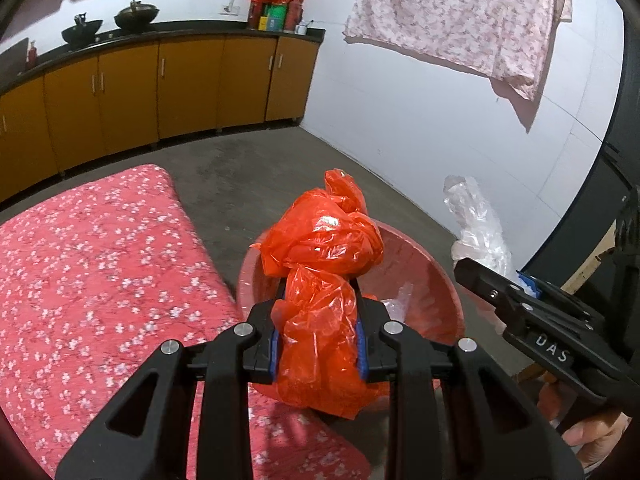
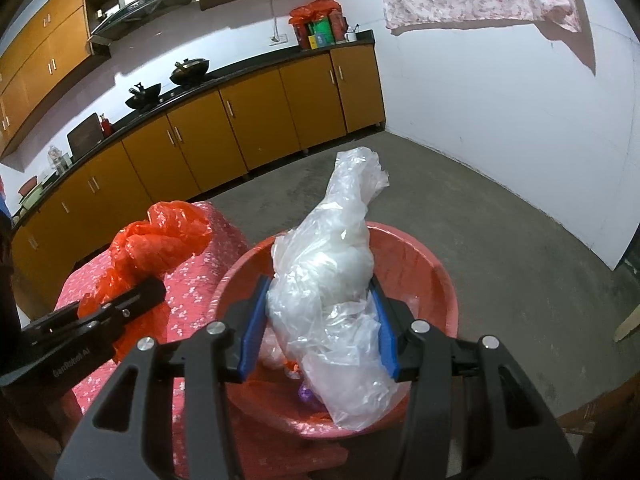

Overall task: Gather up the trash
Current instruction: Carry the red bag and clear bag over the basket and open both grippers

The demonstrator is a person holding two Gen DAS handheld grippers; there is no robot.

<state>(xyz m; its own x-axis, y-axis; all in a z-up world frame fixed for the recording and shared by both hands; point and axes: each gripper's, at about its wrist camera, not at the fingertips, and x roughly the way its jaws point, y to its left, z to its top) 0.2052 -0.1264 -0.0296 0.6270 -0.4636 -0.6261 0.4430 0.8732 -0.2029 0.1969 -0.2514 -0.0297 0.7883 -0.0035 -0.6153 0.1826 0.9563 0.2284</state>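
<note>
Both bags sit right over the target — the pink basin [image 2: 436, 280] lies directly below and ahead of both sets of fingers, so the coming move is judged to be a plain drop, no reach needed.

Left gripper [image 1: 318, 300] is clenched on the crumpled red bag [image 1: 324, 240]; the bag's long axis runs along the fingers, its bulk bunched past the tips over the basin's near-left rim. Right gripper [image 2: 320, 304] is clamped wider on the clear plastic bag [image 2: 336, 264], also lengthwise, upper end sticking up and away, lower tail hanging into the basin.

The right bag is more central over the basin; the left one sits nearer the rim beside the floral table cover [image 1: 92, 264] — likelier to spill outside if let go there.

Some clear scraps and something small and purple already lie in the basin bottom. The grippers are side by side, close but apart; nothing blocks the drop. Cabinets [image 2: 224, 136] and hanging cloth [image 1: 460, 16] are well apart.
</note>
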